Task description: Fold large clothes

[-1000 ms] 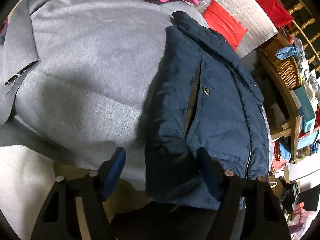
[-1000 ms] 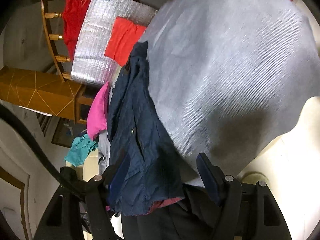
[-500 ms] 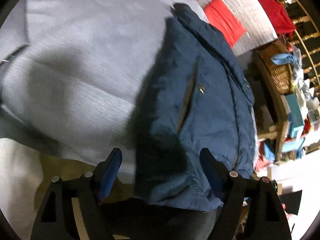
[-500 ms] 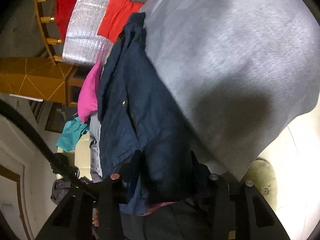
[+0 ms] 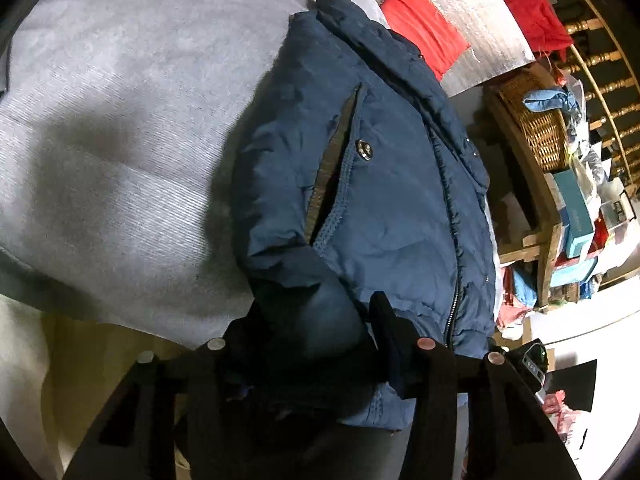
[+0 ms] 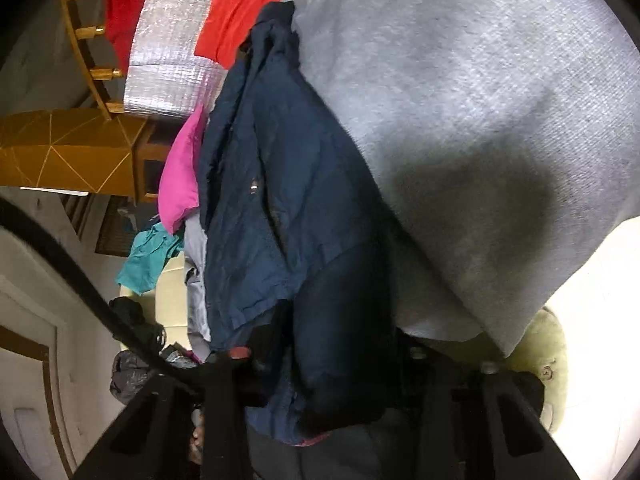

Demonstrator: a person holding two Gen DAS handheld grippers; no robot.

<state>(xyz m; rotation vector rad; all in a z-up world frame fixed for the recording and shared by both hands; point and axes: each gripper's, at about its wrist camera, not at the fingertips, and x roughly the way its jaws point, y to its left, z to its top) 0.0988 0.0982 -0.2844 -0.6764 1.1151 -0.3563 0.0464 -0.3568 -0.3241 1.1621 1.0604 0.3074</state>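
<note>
Navy quilted padded jacket [image 5: 380, 184] lies along the right-hand edge of a wide bench covered in grey woven cloth [image 5: 120, 140], its long axis running straight away from both cameras: collar at the far end, hem at the near edge, zip along its outer side.

Both tools sit at that near hem. The left hand-held gripper [image 5: 316, 344] has a puffy corner of the hem between its jaws, and they are closing; the fabric bulges up between them, though I cannot tell if the pads press it yet. The right hand-held gripper [image 6: 332, 364] is closing too, with a dark bunch of the same navy jacket [image 6: 280, 184] hanging between its jaws, which look nearly pinched on it.

Neither hand is clearly nearer; each holds its own end of the hem. So the coming move probably carries the hem away along the long axis, toward the collar.

Room for that is good on the grey cloth beside the jacket, which is bare. The other side is tight: the jacket hangs at the bench edge, with a pink garment [image 6: 180, 168] and a teal cloth [image 6: 148, 256] just beyond it. Past the collar lie a red cloth [image 5: 424, 36] and a silver foil sheet [image 5: 480, 16].
</note>
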